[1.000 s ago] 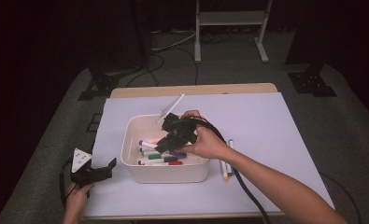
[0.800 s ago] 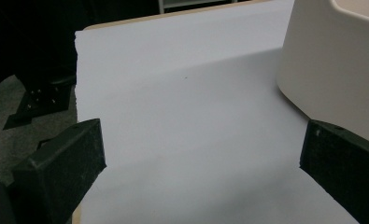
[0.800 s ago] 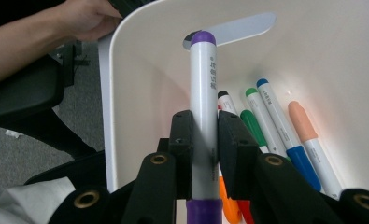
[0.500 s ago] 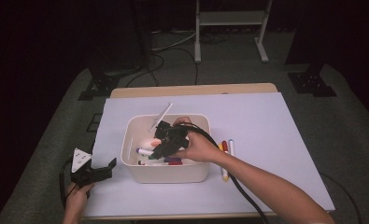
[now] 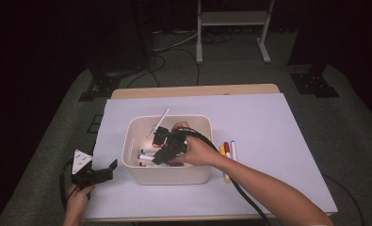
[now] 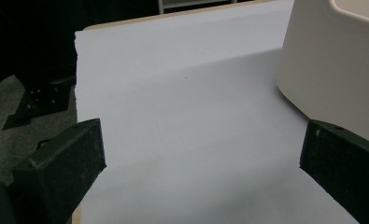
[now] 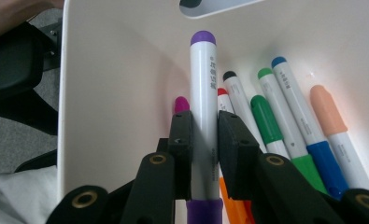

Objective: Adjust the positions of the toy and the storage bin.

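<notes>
One purple-capped marker [image 7: 203, 116] is being lowered into the white bin [image 5: 167, 174], among the markers already lying there.
At the left, the left gripper [image 5: 95, 173] is rested on the worktop [image 5: 278, 122] beside the bin, fingers [image 6: 60, 172] spread and empty. The right gripper [image 7: 204, 135], pitched down inside the bin, has just been easing its jaws, with the marker between the fingers [image 7: 182, 140]; a fuller release seems called for next, then a withdrawal toward the three markers [image 5: 228, 151] lying at the right.

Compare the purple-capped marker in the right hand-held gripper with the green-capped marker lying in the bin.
The purple-capped marker sits between the right hand-held gripper jaws; the green-capped marker lies loose on the bin floor. The purple-capped marker's white barrel shows printed text; the green-capped marker shows its long green cap. Both are white-bodied markers inside the bin.
</notes>
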Tool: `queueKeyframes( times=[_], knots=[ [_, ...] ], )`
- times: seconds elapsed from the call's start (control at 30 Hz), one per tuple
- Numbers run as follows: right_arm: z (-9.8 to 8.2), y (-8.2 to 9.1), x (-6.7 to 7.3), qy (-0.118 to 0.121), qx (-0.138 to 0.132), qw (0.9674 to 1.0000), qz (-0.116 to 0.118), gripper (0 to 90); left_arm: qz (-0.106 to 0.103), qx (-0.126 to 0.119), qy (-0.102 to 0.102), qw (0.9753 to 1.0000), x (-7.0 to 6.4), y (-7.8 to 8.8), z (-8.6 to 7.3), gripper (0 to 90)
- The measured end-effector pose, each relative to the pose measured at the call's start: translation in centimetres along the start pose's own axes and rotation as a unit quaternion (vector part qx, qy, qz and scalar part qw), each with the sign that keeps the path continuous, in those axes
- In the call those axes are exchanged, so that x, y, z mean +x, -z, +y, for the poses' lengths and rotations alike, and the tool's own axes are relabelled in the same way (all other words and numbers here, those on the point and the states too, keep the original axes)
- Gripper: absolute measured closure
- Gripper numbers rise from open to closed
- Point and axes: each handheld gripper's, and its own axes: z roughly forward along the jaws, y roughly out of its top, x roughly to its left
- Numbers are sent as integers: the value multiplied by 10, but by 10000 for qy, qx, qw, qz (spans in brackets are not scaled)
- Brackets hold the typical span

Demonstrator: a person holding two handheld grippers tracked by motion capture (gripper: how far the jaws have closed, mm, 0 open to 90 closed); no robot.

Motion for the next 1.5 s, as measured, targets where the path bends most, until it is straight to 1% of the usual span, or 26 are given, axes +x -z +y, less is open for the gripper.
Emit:
queueKeyframes(
  times=[0.17, 0.27, 0.3, 0.37, 0.43, 0.53, 0.6, 0.73, 0.77, 0.83, 0.93, 0.97, 1.03, 1.1, 1.2, 1.23, 1.43, 1.47, 1.5],
  knots=[
    [-1, 11, 0, -19, -160, 9999, 7, 670, -4, 22, -5, 10000, 0, 0, 0, 0],
    [-4, 23, -1, -95, -249, 9996, 19, 630, -2, 11, -23, 10000, 0, 0, 0, 0],
    [-6, 29, -2, -143, -328, 9994, 2, 602, 0, 11, -33, 10000, 0, 0, 0, 0],
    [-9, 39, -4, -208, -444, 9988, 62, 587, 6, 19, -31, 10000, 0, 0, 0, 0],
    [-13, 51, -6, -276, -564, 9980, -22, 554, 3, 25, -39, 10000, 0, 0, 0, 0],
    [-21, 67, -8, -376, -718, 9967, -62, 521, 4, 21, -32, 10000, 0, 0, 0, 0],
    [-25, 74, -9, -423, -780, 9960, -88, 510, 7, 27, -34, 10000, 0, 0, 0, 0],
    [-36, 88, -12, -503, -862, 9947, -254, 493, 12, 40, -33, 10000, 0, 0, 0, 0],
    [-39, 93, -13, -558, -910, 9939, -288, 489, 13, 38, -34, 10000, 0, 0, 0, 0],
    [-45, 99, -14, -569, -946, 9933, -346, 479, 9, 33, -30, 10000, 0, 0, 0, 0],
    [-56, 110, -17, -671, -1031, 9914, -435, 471, 16, 46, -34, 10000, 0, 0, 0, 0],
    [-59, 113, -18, -737, -1045, 9908, -443, 466, 18, 48, -38, 10000, -1, 0, 0, 0],
    [-66, 119, -20, -784, -1106, 9895, -507, 451, 24, 48, -37, 10000, -1, 0, 0, 0],
    [-73, 124, -22, -889, -1154, 9878, -546, 437, 32, 39, -32, 10000, -1, 0, 0, 0],
    [-82, 131, -25, -941, -1202, 9861, -658, 422, 35, 46, -40, 10000, -1, 0, 0, 0],
    [-86, 134, -26, -982, -1252, 9848, -693, 417, 36, 46, -38, 10000, -1, 0, 0, 0],
    [-108, 143, -33, -1223, -1328, 9800, -842, 392, 38, 50, -50, 10000, -1, 0, 0, 0],
    [-113, 145, -35, -1271, -1352, 9787, -875, 387, 38, 48, -50, 10000, -1, 0, 0, 0],
    [-116, 146, -36, -1289, -1359, 9783, -889, 379, 39, 45, -41, 10000, -1, 0, 0, 0]
  ],
)
